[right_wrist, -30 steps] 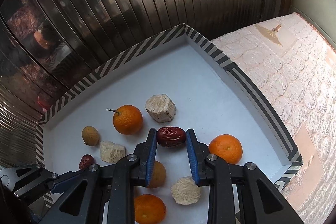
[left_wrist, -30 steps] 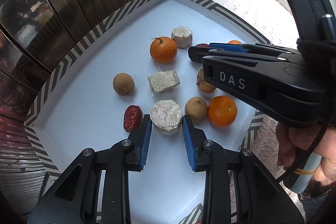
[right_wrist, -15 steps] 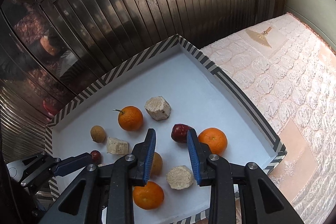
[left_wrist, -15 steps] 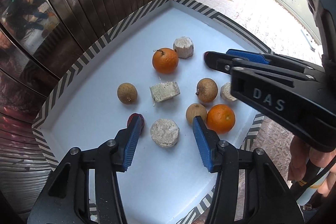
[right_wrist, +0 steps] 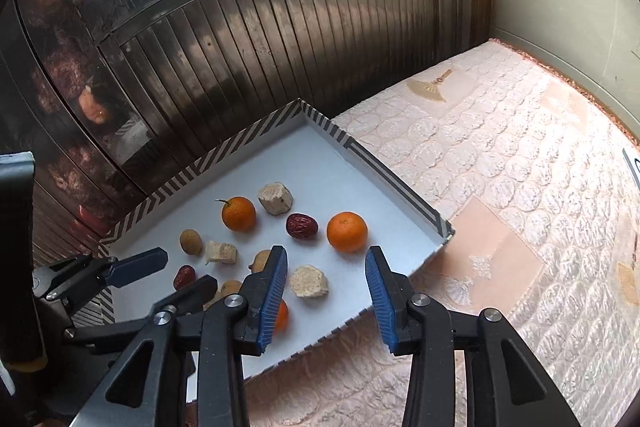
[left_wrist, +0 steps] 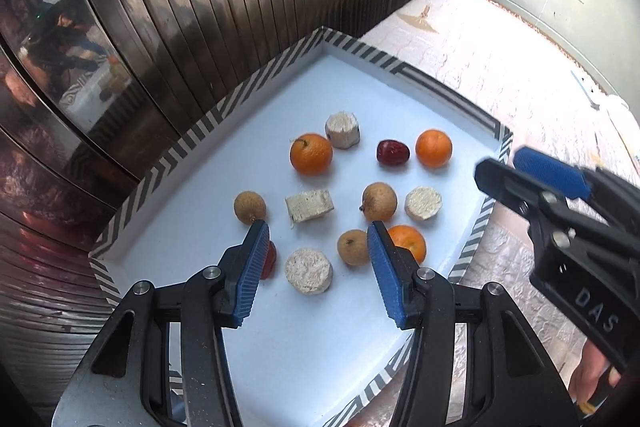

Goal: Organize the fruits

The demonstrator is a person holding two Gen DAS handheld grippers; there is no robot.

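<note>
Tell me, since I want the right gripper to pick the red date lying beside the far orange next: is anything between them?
Nothing visible blocks it. The right gripper hangs open above the tray's near edge; the date lies ahead, apart from the orange on its right and the pale chunk nearer the fingers.

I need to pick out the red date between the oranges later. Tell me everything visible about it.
The dark red, wrinkled oval date lies on its side on the white floor of the striped-rimmed tray. Its skin looks glossy and dried. It sits close beside the right-hand orange, with the beige cut chunk just behind it; contact is unclear. No gripper holds it.
</note>
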